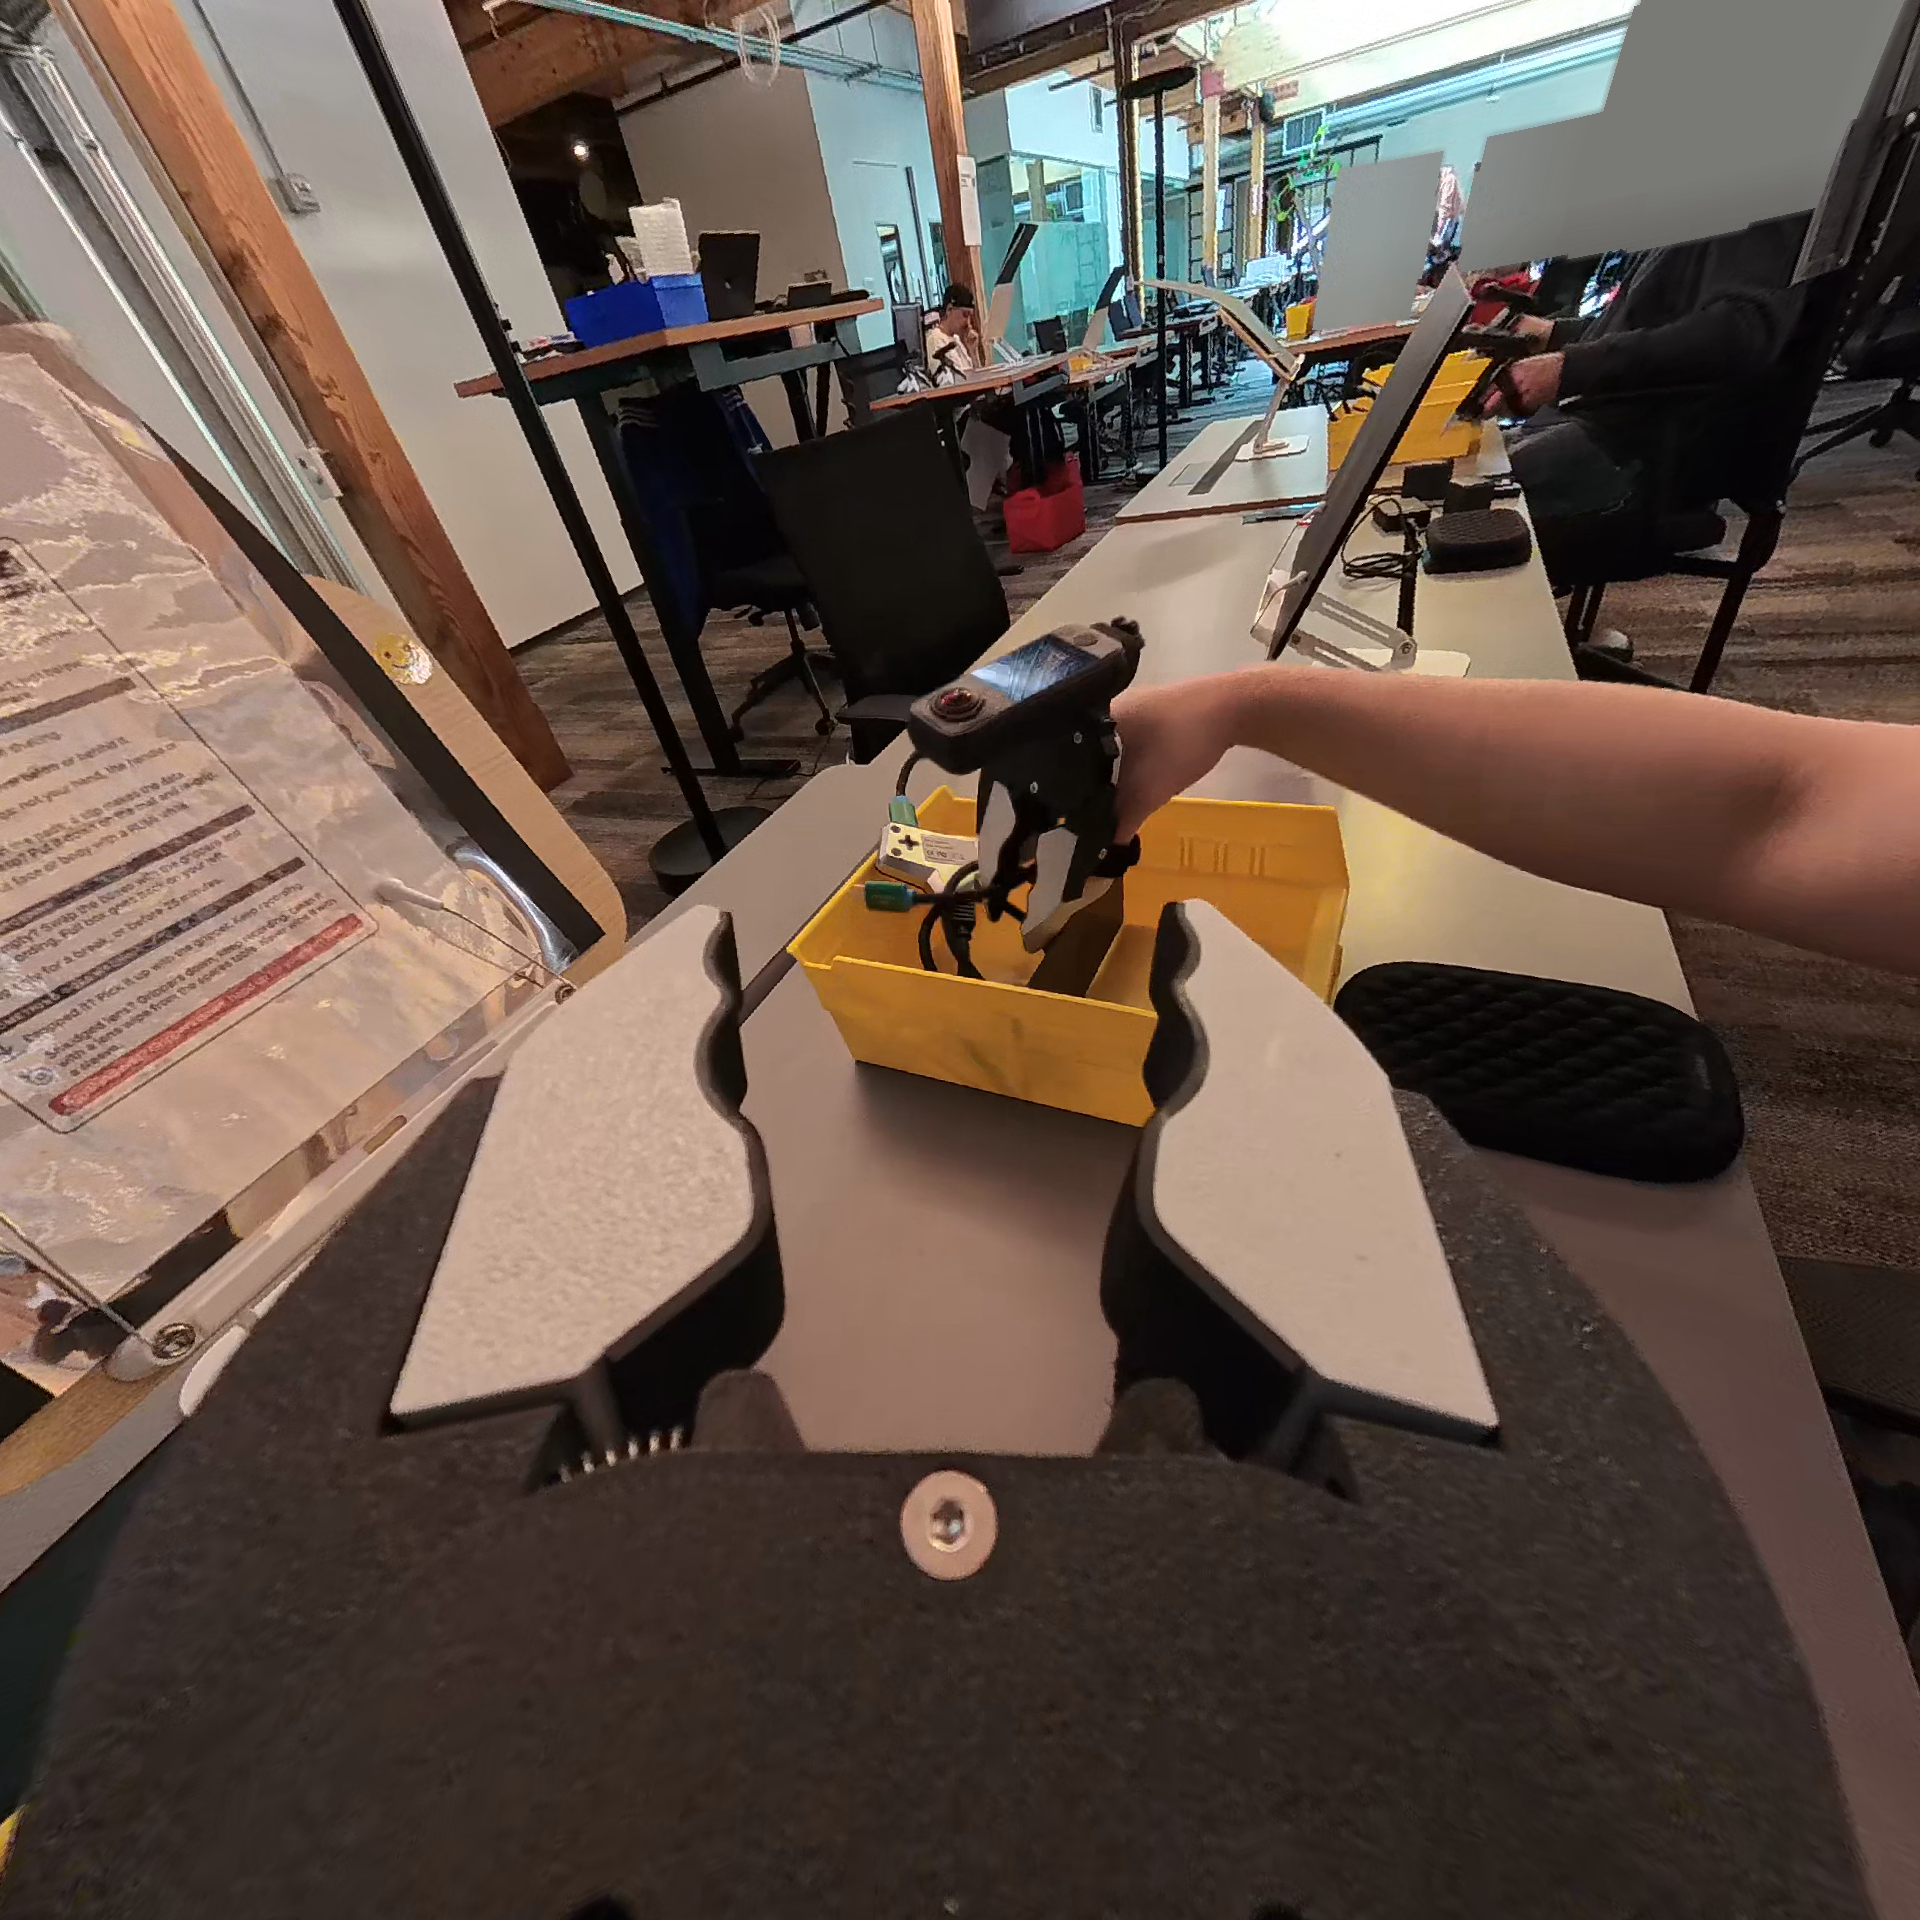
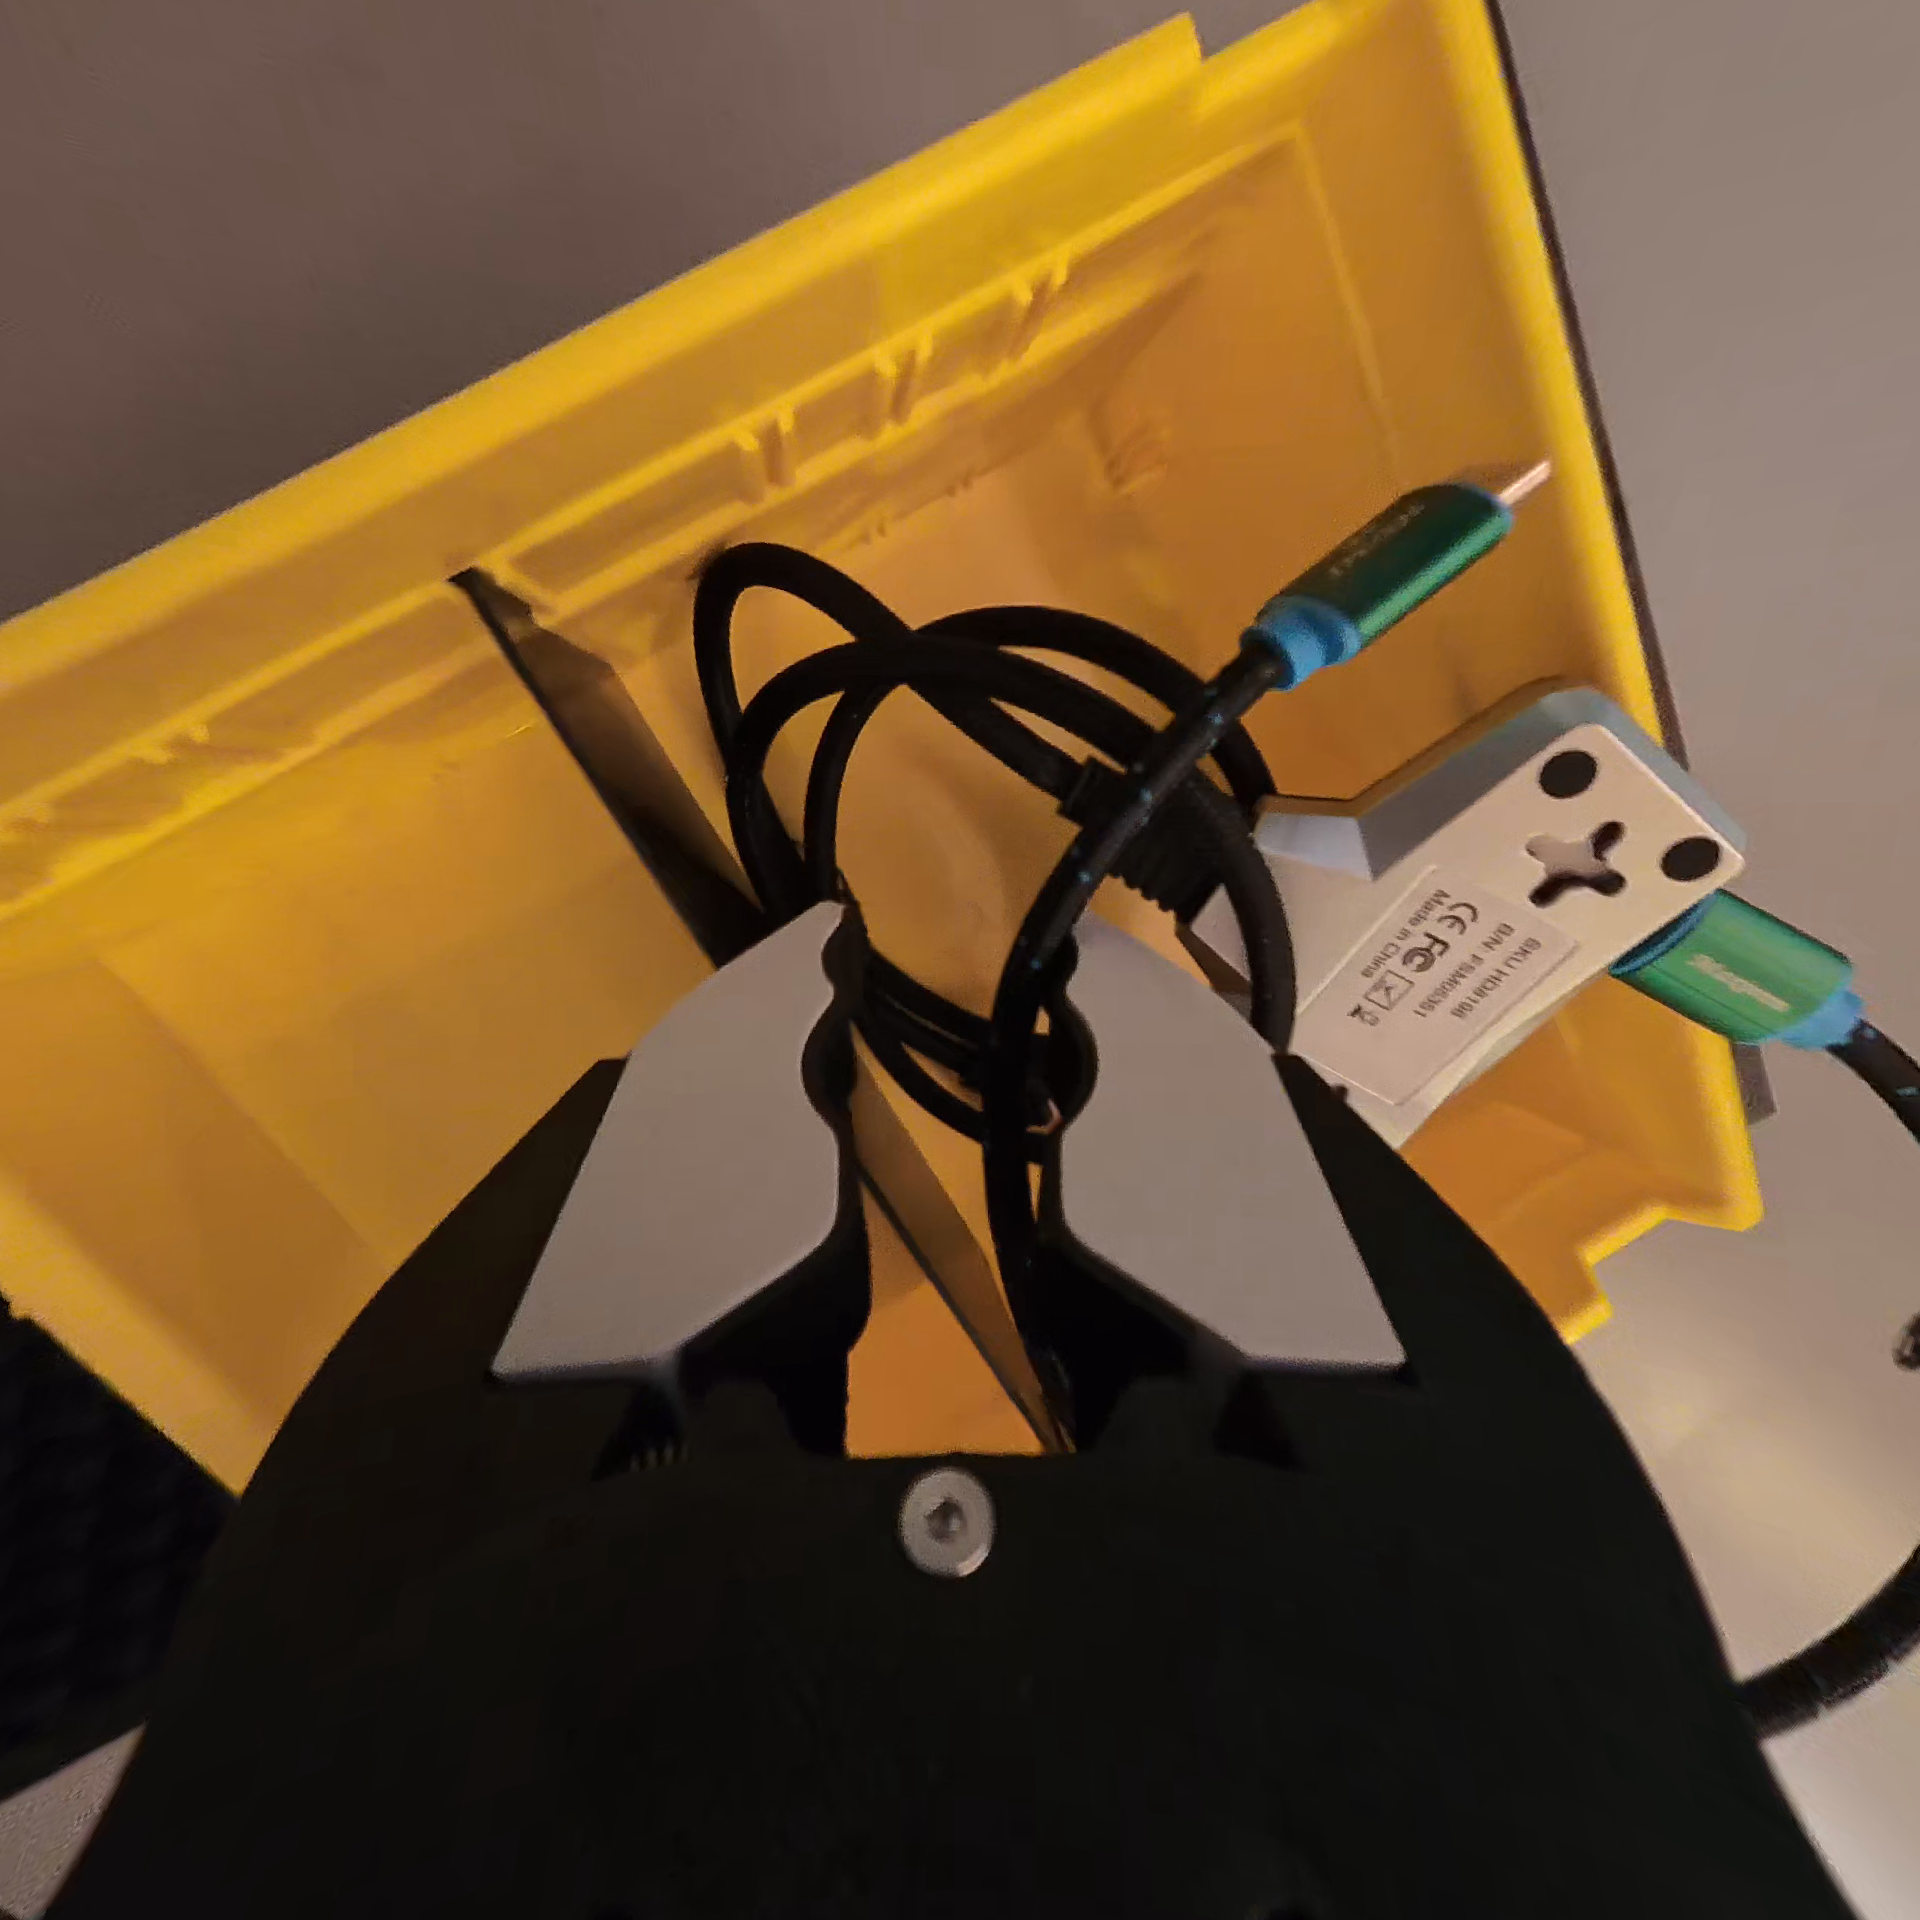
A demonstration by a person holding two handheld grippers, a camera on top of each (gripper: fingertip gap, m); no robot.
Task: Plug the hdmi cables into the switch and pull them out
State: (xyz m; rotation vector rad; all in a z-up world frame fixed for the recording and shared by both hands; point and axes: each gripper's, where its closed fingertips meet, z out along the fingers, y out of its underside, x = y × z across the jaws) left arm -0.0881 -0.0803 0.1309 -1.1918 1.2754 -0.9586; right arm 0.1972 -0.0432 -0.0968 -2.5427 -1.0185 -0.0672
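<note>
A yellow bin point(image 1: 987, 1039) stands on the grey table, with a black divider point(image 2: 623, 748) inside. My right gripper point(image 1: 1039, 914) reaches down into it. In the right wrist view my right gripper point(image 2: 956, 935) is shut on a coiled bundle of black cable point(image 2: 790, 727). A silver HDMI switch point(image 2: 1455, 935) leans on the bin's wall, with one green plug point(image 2: 1745, 977) in it. A second green plug point(image 2: 1382, 571) is free. The switch point(image 1: 920, 847) also shows in the left wrist view. My left gripper point(image 1: 948, 914) is open and empty, above the table in front of the bin.
A black padded wrist rest point(image 1: 1538, 1070) lies right of the bin. A clear stand with a printed sheet point(image 1: 156, 883) stands at the left. A tilted monitor point(image 1: 1371, 457) is farther down the table. A black chair point(image 1: 883, 561) is beyond the table's end. The gap from one gripper's tips to the other's is roughly 35 centimetres.
</note>
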